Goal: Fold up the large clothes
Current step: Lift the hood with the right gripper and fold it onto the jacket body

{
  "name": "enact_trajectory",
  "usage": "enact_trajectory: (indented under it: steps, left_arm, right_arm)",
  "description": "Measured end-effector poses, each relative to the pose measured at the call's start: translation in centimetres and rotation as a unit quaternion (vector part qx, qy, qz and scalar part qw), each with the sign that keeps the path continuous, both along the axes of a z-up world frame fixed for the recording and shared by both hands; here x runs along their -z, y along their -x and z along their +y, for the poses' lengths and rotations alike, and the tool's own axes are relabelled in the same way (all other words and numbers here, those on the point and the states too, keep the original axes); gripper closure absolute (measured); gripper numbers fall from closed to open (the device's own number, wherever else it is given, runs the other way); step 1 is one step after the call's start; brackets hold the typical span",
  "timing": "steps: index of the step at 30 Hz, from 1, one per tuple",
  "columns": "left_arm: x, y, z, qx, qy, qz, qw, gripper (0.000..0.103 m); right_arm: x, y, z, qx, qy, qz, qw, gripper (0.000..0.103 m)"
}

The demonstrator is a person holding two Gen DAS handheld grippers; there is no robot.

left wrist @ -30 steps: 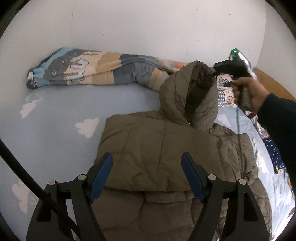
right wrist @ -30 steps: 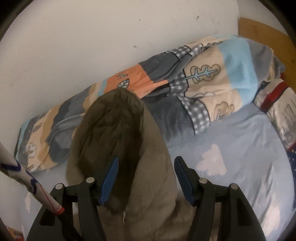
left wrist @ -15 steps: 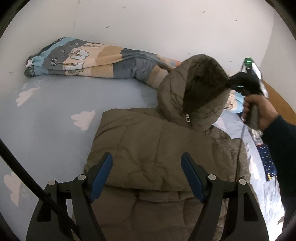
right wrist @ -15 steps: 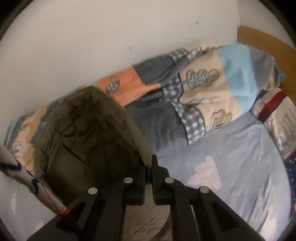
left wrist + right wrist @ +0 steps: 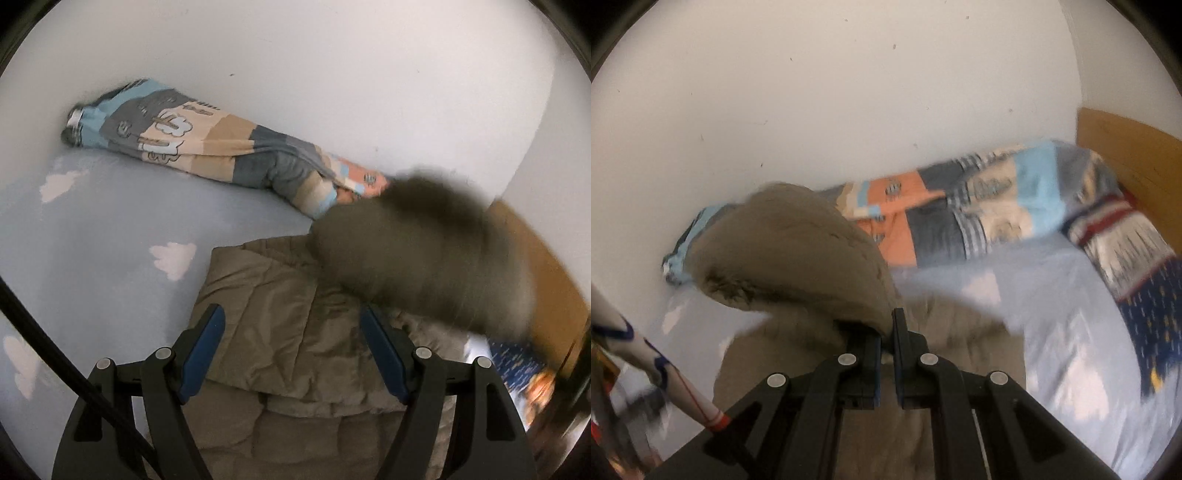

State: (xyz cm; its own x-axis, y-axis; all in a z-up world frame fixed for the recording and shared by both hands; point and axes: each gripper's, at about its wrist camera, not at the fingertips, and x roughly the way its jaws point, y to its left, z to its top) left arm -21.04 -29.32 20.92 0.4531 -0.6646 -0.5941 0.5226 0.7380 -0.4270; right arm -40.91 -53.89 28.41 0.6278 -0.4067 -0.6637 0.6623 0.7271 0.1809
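While its blue-padded jaws stand wide apart and hold nothing, the left gripper (image 5: pixel 291 350) hovers just above the olive-green quilted puffer jacket (image 5: pixel 280 332), which lies partly folded on the pale blue cloud-print bedsheet (image 5: pixel 110 236) directly ahead of both tools. Off to that gripper's right, the right gripper (image 5: pixel 885 345) has its jaws pinched together on the rim of the jacket's padded hood (image 5: pixel 798 251) — lifted clear of the body and blurred.

The jacket looks light, puffy and springy; its smooth shell will likely slide, and folds will tend to spring open. A seam or hem — such as the hood rim now held — should give surer purchase than the padded middle.

Beyond the jacket, a rolled patchwork quilt in blue, grey and orange (image 5: pixel 207 147) lies against the white wall (image 5: pixel 295 74).
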Motion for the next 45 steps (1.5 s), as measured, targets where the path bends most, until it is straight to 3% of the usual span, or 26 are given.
enact_trajectory:
  steps: [5,11,14,17,21,24,29,33,41,45]
  left_arm:
    - [0.9,0.2,-1.4,0.022,0.006,0.022,0.9995,0.028]
    - [3.1,2.6,-6.4,0.077,-0.052,-0.005,0.9956,0.028]
    - [4.4,4.2,-9.0,0.105,-0.093,-0.026,0.9898,0.028]
    - [5.7,5.6,-10.8,0.131,-0.134,-0.048,0.9811,0.028]
    - [7.4,6.0,-12.2,0.143,-0.174,-0.041,0.9734,0.028]
    - [8.0,5.9,-12.3,0.143,-0.187,-0.03,0.9715,0.028]
    - [6.7,5.8,-11.7,0.138,-0.17,-0.04,0.9749,0.028]
    - [5.5,4.9,-10.7,0.111,-0.141,-0.061,0.9819,0.028]
    - [5.9,0.9,-10.5,0.063,-0.092,-0.023,0.9935,0.028]
    - [8.7,0.5,-12.8,0.078,-0.133,-0.01,0.988,0.028]
  right_arm:
    - [7.0,2.2,2.1,0.026,-0.035,0.028,0.999,0.098]
    - [12.0,0.6,0.6,0.011,-0.062,0.087,0.994,0.098]
    - [13.0,0.9,0.4,0.011,-0.059,0.095,0.994,0.096]
    - [13.1,0.7,0.2,-0.001,-0.063,0.105,0.992,0.089]
    - [12.6,1.2,0.4,-0.017,-0.104,0.112,0.988,0.069]
    - [11.3,1.8,1.1,-0.016,-0.098,0.112,0.989,0.068]
    - [7.0,2.7,1.9,-0.003,-0.03,0.042,0.999,0.068]
    - [5.8,2.4,1.5,-0.01,-0.025,0.004,1.0,0.068]
    - [7.3,-0.1,-0.9,-0.022,-0.025,-0.015,0.999,0.068]
    - [9.7,-1.3,-1.7,-0.025,-0.043,-0.007,0.999,0.068]
